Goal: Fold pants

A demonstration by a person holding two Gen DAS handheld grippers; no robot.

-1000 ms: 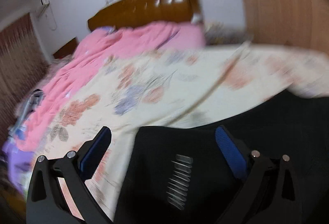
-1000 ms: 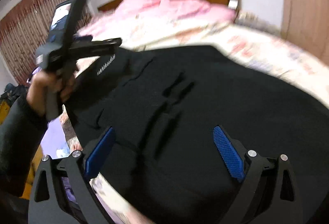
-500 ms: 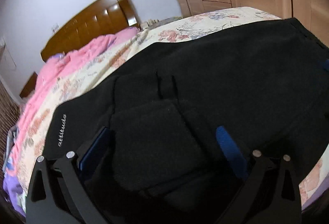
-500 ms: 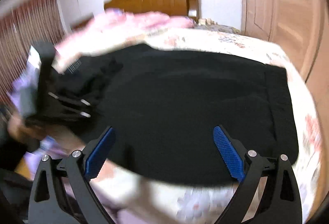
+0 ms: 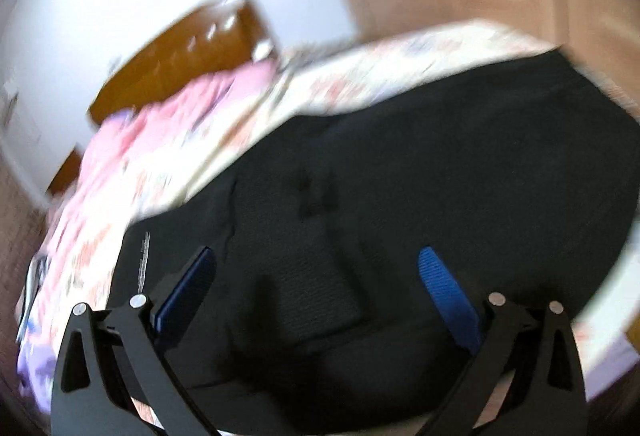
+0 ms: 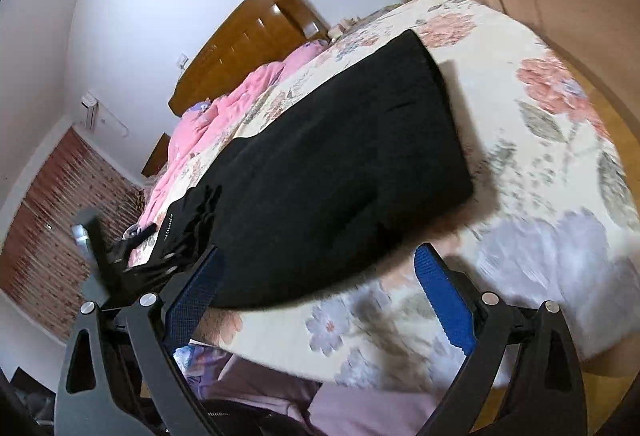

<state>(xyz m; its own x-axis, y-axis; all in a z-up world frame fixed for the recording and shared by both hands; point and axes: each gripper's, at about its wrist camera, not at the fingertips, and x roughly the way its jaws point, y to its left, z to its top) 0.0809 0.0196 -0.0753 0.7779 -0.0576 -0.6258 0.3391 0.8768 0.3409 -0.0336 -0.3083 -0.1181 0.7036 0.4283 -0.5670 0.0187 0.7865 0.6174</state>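
black pants (image 6: 340, 172) lie flat across the near part of the floral bedspread (image 6: 540, 140); risk, judged: the bunched waistband at the left may slip or unfold if gripped through one layer only; left gripper (image 5: 316, 292) wide, empty, above the waistband; right gripper (image 6: 316, 296) wide, empty, by the near hem.

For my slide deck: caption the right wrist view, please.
Open right gripper hovering over black pants laid flat on a floral bedsheet.

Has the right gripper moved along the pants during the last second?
Yes. The right gripper went from over the waist end toward the leg end of the pants, and now hangs open at the floral bedsheet edge.
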